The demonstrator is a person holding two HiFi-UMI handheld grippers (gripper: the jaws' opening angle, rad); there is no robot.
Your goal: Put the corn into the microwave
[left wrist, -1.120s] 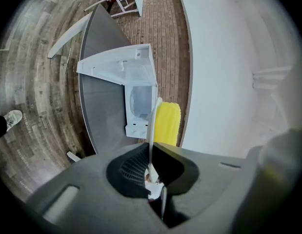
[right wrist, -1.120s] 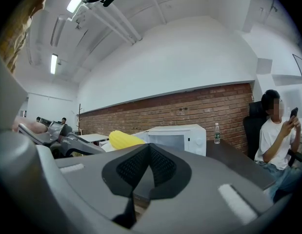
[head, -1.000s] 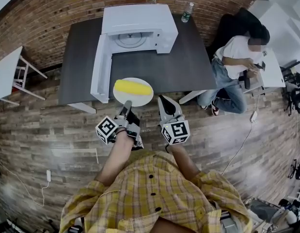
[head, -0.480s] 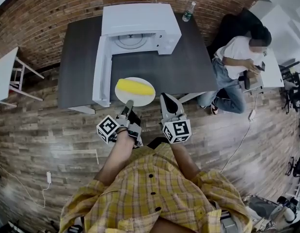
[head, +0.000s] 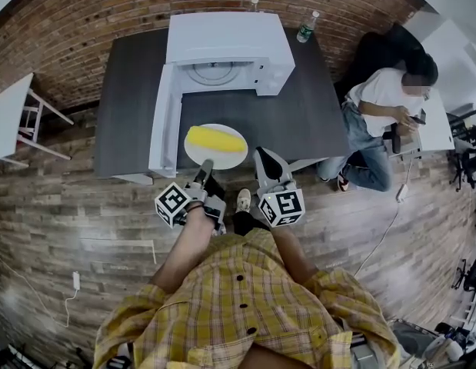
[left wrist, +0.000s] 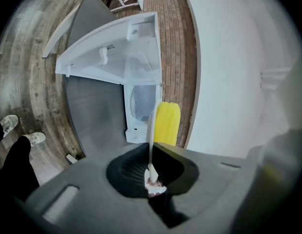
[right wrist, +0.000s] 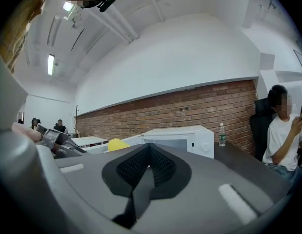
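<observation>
A yellow corn cob [head: 215,138] lies on a round white plate [head: 222,160] held over the front edge of the dark table [head: 299,114]. My left gripper [head: 204,166] is shut on the plate's near rim. In the left gripper view the plate [left wrist: 151,126] shows edge-on between the pads, with the corn [left wrist: 167,123] beyond it. The white microwave [head: 222,48] stands at the table's back, its door [head: 164,121] swung open to the left and the cavity showing. My right gripper [head: 266,160] hangs beside the plate, shut and holding nothing; its own view shows the microwave [right wrist: 180,138] ahead.
A water bottle [head: 307,25] stands at the table's back right corner. A seated person [head: 384,106] is just right of the table. A white table [head: 7,118] with a chair stands at the left. A brick wall runs behind. My shoes [head: 243,200] show on the wooden floor.
Both grippers have moved forward toward the table, the left one carrying the plate and corn along. The table and microwave now sit closer in the head view.
</observation>
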